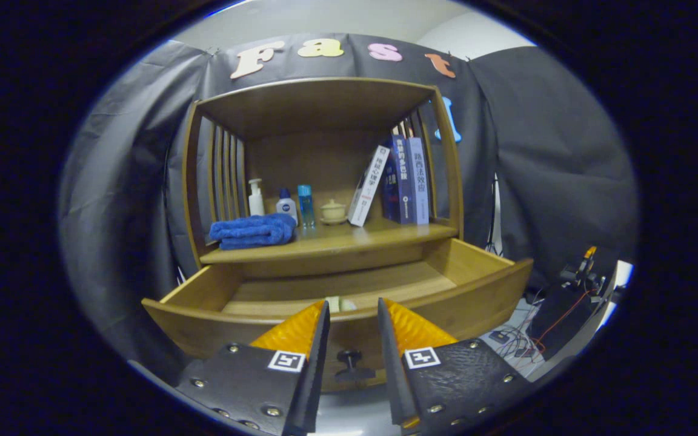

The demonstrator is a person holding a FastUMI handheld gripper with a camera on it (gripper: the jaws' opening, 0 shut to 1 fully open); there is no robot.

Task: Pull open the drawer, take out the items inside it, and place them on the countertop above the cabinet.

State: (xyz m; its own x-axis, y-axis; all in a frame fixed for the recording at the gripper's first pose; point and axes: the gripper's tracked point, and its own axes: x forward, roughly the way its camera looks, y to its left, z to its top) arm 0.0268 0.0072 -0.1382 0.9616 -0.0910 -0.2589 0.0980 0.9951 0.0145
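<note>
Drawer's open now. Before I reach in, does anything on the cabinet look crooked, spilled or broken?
Only the white book stands out: it leans against the upright blue books instead of standing straight. Nothing looks spilled or broken. The drawer sits pulled out, a pale item inside, just beyond the open fingers.

countertop [349,237] | blue towel [252,232] at its left end | three bottles [282,204] behind towel | lidded cup [333,211] right of bottles | books [394,181] right of cup
</note>
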